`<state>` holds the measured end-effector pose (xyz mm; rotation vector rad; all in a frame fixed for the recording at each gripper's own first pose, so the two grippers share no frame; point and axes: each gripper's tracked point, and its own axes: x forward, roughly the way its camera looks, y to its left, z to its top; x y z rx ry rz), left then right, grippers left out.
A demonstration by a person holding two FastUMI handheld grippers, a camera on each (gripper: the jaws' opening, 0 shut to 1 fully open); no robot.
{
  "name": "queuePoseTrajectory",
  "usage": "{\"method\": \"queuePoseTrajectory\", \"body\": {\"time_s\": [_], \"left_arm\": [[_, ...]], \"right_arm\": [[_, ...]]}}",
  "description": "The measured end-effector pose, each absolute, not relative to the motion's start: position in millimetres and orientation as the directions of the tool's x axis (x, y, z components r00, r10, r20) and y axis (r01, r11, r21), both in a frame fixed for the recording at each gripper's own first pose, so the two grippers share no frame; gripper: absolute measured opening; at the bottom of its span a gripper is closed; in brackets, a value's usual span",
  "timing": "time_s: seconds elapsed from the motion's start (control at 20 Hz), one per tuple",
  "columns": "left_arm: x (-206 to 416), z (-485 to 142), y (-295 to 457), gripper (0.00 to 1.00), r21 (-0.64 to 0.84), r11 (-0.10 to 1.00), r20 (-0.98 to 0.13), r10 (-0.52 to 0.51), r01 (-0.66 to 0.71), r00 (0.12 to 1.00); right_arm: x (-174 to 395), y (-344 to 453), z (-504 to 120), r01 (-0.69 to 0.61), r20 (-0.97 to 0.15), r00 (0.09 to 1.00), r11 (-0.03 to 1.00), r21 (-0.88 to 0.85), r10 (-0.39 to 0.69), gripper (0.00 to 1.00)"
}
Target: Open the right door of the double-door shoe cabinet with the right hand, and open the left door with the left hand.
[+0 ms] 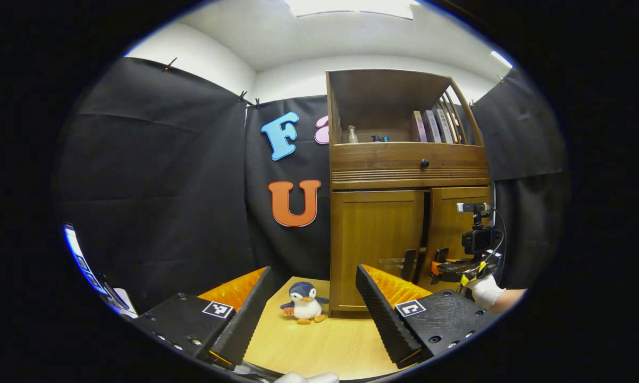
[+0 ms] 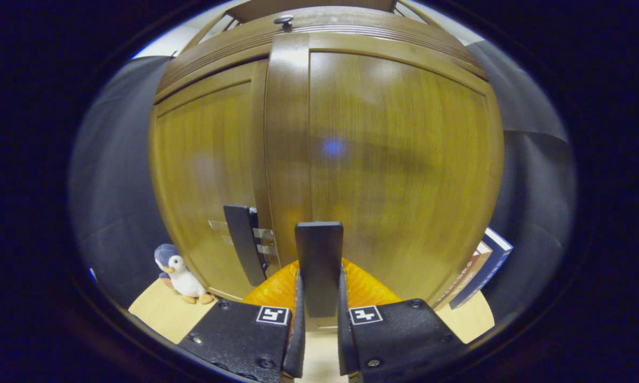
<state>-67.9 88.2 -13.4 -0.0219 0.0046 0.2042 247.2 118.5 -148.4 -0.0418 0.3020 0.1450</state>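
In the right gripper view the right claw (image 2: 319, 298) is closed on the upright handle (image 2: 319, 266) of the right door (image 2: 394, 159) at lower centre, while the left claw (image 1: 314, 298), wide open and empty, is well apart from the left door (image 1: 375, 244).

The shoe cabinet (image 2: 394, 159) is glossy varnished wood, its handle (image 2: 319, 266) matt and dark; the penguin toy (image 1: 304, 303) is soft plush.
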Motion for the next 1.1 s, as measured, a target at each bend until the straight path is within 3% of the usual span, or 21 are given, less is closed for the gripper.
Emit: {"method": "queuePoseTrajectory", "body": {"time_s": [0.35,0.4,0.5,1.1], "left_arm": [[-63.4,-20.8,76.1,0.95,-0.046,0.987,-0.018,0.156,-0.157,0.988],[-62.8,-22.5,74.6,1.0,-0.049,0.988,-0.021,0.148,-0.149,0.989],[-62.6,-21.3,68.9,0.95,-0.055,0.99,-0.017,0.133,-0.133,0.991],[-48.5,-27.0,29.3,0.95,-0.05,0.998,-0.029,0.045,-0.046,0.999]], "right_arm": [[228.5,109.9,-148.3,-0.169,-0.303,0.94,0.985,-0.021,0.155,0.28],[226.5,108.1,-148.0,-0.168,-0.302,0.941,0.985,-0.025,0.153,0.29],[220.8,104.3,-147.6,-0.167,-0.301,0.941,0.986,-0.025,0.152,0.28],[189.3,79.0,-145.9,-0.155,-0.307,0.94,0.988,0.001,0.148,0.25]]}}
